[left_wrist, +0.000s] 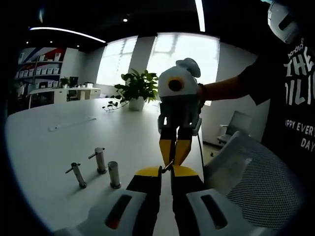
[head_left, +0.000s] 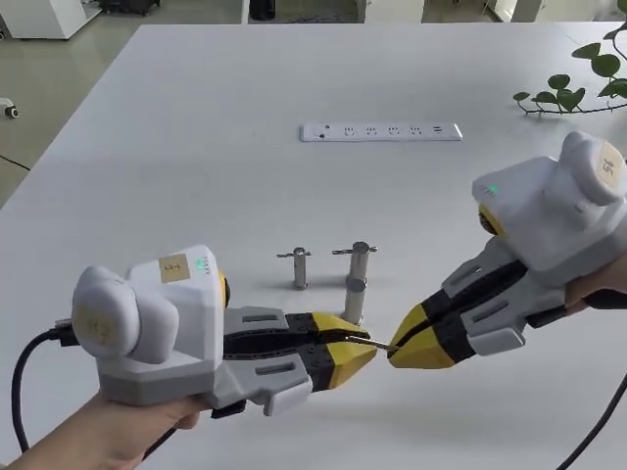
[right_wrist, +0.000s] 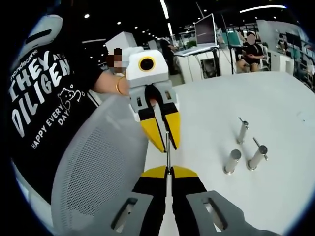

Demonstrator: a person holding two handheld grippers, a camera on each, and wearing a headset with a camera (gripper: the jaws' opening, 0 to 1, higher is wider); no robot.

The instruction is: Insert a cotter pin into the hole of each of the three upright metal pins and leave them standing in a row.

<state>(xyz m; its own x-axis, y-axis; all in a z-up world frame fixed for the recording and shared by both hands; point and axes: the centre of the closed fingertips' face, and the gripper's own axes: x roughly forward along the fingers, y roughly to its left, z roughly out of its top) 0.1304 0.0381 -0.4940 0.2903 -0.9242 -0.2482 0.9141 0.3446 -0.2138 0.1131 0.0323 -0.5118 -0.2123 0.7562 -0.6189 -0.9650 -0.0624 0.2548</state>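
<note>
Left gripper (head_left: 361,349) and right gripper (head_left: 394,352) are both closed on one cotter pin (head_left: 380,345), tip to tip, just in front of the bare third metal pin (head_left: 355,299). The rear-left metal pin (head_left: 299,269) and rear-right metal pin (head_left: 361,259) already carry theirs. If the handover release is uneven, the thin pin may twist or drop, and a stray swing could topple the uprights.

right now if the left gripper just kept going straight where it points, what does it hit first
The right gripper, facing it nearly tip to tip. The cotter pin bridges the small gap to the left gripper, so those yellow tips likely come first, though depth is unclear.
</note>
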